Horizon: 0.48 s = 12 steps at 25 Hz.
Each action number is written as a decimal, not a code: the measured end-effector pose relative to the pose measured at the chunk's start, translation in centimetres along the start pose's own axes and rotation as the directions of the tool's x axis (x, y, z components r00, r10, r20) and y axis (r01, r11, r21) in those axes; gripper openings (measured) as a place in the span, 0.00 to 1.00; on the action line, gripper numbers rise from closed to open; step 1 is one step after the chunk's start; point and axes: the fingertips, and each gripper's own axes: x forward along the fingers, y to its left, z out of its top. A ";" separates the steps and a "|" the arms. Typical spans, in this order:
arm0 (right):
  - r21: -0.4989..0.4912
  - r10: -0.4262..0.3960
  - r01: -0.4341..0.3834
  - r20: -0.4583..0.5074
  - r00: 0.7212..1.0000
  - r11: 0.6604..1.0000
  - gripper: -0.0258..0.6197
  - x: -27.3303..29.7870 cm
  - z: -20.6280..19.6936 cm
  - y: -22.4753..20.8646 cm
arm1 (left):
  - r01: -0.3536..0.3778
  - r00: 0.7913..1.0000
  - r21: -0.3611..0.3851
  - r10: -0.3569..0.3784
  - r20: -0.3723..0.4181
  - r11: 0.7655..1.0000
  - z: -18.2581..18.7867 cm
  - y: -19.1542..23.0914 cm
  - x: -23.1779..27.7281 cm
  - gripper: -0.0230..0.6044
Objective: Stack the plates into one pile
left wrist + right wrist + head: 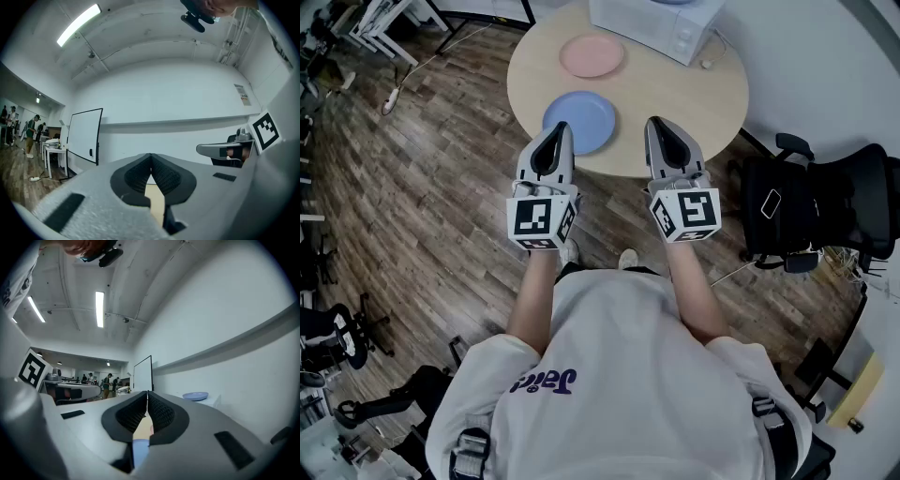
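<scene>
A blue plate [581,122] lies near the front edge of the round wooden table [703,103], and a pink plate [592,55] lies farther back. Both grippers are held level, side by side, over the table's near edge. My left gripper [561,127] is shut and empty, its tip just at the blue plate's near left rim. My right gripper [654,122] is also shut and empty, to the right of that plate. In the left gripper view the pads [150,157] meet, with only tabletop below. In the right gripper view the closed pads [147,394] frame slivers of the blue plate [140,451].
A white microwave [661,23] stands at the table's back edge with a third bluish plate [195,395] on top. A black office chair [806,202] stands right of the table. Wood floor surrounds it, with desks and people far off to the left.
</scene>
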 end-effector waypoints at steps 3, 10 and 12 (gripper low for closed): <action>-0.002 0.010 -0.011 -0.027 1.000 1.000 0.07 -1.3 -0.5 -1.4 | -0.001 1.000 -0.010 0.001 -0.005 1.000 -0.2 -2.1 0.0 0.06; 0.020 0.094 -0.092 -0.077 0.993 0.996 0.07 -2.3 -1.7 -1.6 | -0.040 0.998 -0.060 0.038 -0.045 0.997 -1.6 -3.9 -0.7 0.06; 0.024 0.117 -0.116 -0.089 0.989 0.993 0.07 -2.1 -2.1 -1.3 | -0.048 0.997 -0.080 0.043 -0.060 0.996 -2.1 -3.9 -0.6 0.06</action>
